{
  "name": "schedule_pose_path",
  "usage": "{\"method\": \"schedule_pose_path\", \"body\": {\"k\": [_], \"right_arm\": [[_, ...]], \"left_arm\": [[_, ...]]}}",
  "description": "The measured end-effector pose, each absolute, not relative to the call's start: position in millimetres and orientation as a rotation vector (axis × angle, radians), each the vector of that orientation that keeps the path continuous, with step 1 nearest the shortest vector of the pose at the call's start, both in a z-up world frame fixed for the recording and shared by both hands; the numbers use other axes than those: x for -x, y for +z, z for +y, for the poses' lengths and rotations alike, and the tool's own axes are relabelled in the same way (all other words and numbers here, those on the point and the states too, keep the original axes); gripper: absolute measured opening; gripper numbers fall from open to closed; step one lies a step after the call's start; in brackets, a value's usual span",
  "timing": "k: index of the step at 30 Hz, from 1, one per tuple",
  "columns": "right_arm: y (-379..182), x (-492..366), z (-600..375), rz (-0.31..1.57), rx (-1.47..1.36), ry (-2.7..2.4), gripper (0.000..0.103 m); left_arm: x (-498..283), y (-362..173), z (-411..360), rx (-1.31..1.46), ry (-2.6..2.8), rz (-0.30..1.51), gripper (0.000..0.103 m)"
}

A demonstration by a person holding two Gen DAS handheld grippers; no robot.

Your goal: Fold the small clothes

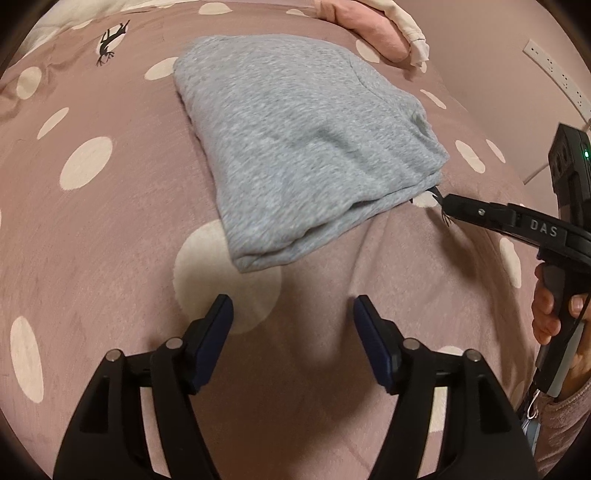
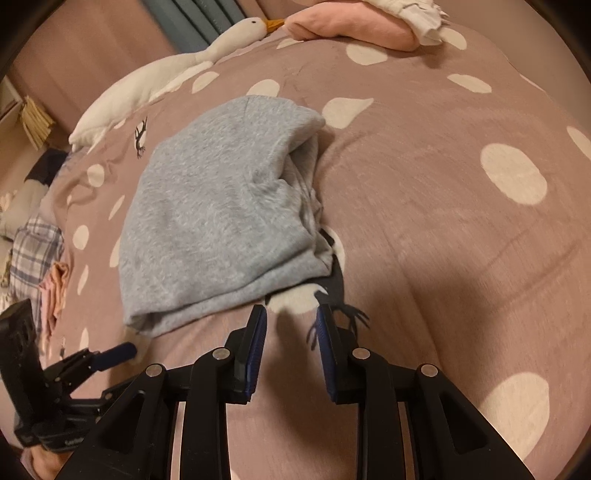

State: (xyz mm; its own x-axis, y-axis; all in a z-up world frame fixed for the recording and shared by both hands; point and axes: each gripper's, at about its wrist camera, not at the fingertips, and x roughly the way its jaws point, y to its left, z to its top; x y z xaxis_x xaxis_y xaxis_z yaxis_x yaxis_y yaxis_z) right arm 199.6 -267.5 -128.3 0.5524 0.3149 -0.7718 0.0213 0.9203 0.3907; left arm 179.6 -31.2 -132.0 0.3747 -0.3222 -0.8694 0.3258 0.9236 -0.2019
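- left gripper (image 1: 291, 314) is spread wide with nothing between its blue pads, hovering just short of the near folded edge of the grey garment (image 1: 299, 147). Bare bedspread (image 1: 110, 240) right under it and open room off to both sides.
- right gripper (image 2: 291, 325) is also released, a narrower gap, empty. Its tips sit just off the garment's near right corner, over a white dot and a little black deer print (image 2: 343, 310).
- Garment's folded into a chunky rectangle straight ahead of both claws. From the right wrist cam the stacked layers show along its right edge; the left edge is a smooth rounded fold.
- Fabric is heathered grey fleecy knit, soft and thick. Bedspread is dusty pink, velvety, with big cream polka dots and some shallow creases.
- Far beyond the garment: a pink folded cloth (image 2: 351, 27) and a white plush goose (image 2: 177, 62) by the bed's far edge.
- Plaid cloth (image 2: 33, 247) lies way off left of the right claw.
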Motion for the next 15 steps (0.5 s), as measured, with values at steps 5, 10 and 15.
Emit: {"method": "schedule_pose_path", "body": {"k": [5, 10, 15], "right_arm": [[-130, -189, -276, 0.973, -0.417, 0.189, 0.041], [-129, -179, -279, 0.97, -0.435, 0.2, 0.056], [-127, -174, -283, 0.962, -0.46, 0.201, 0.066]], "left_arm": [[-174, -130, -25, -0.006, -0.389, 1.116, 0.077], [-171, -125, -20, 0.006, -0.36, 1.109, 0.086], [-170, -121, -17, 0.022, -0.341, 1.105, 0.093]]}}
